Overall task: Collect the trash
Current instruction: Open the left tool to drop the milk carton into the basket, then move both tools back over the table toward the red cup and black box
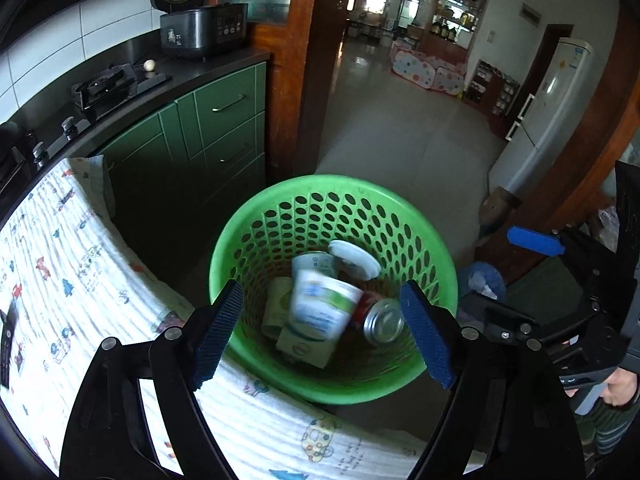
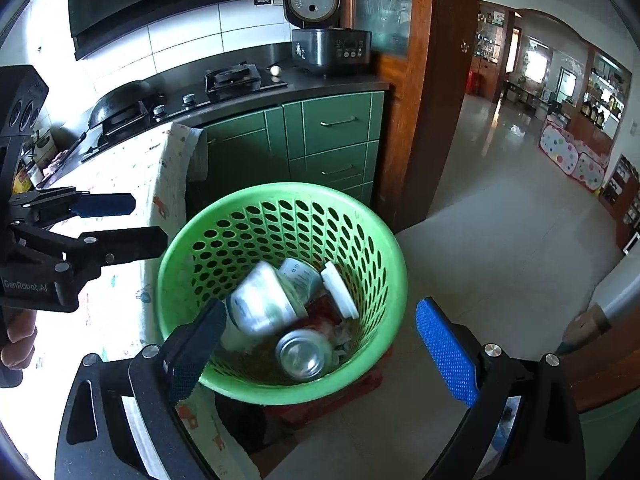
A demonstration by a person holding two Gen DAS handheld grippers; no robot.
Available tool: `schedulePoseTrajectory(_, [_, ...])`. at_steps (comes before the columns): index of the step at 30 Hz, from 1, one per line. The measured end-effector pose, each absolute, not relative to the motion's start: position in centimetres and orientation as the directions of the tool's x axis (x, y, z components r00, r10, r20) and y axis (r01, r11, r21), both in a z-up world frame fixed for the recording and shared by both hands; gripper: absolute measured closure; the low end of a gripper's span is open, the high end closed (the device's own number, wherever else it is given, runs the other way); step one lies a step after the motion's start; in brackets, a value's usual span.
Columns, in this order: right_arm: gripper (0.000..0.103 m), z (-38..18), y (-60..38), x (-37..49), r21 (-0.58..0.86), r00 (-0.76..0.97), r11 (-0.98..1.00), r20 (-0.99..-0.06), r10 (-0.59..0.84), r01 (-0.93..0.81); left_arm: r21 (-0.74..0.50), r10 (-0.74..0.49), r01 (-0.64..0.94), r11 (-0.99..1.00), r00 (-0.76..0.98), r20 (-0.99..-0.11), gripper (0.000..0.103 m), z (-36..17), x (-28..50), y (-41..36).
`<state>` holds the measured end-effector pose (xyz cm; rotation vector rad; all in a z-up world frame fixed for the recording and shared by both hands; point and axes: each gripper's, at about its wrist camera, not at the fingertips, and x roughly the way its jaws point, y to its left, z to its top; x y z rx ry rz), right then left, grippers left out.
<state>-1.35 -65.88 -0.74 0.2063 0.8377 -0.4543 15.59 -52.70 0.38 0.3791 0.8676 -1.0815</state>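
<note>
A green perforated basket stands beside the table edge and holds trash: a blurred white cup with green print, a second cup, a white lid, a metal can and a carton. My left gripper is open and empty above the basket. In the right wrist view the basket holds the blurred cup, the can and the lid. My right gripper is open and empty over it. The left gripper shows at left.
A table with a printed white cloth lies left of the basket. Green kitchen cabinets, a gas stove and a rice cooker stand behind. A wooden door frame and tiled floor are to the right.
</note>
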Motion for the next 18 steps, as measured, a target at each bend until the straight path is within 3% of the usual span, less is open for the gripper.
schedulePoseTrajectory(9, [0.01, 0.0, -62.0, 0.7, -0.01, 0.6, 0.922, -0.757, -0.26, 0.387, -0.094, -0.592, 0.83, 0.549, 0.308, -0.745, 0.023, 2.1, 18.2, -45.6])
schedulePoseTrajectory(18, [0.01, 0.0, -55.0, 6.8, 0.023, 0.609, 0.965, -0.779, -0.147, 0.262, -0.06, -0.5, 0.691, 0.72, 0.458, -0.735, 0.023, 3.1, 22.6, -34.4])
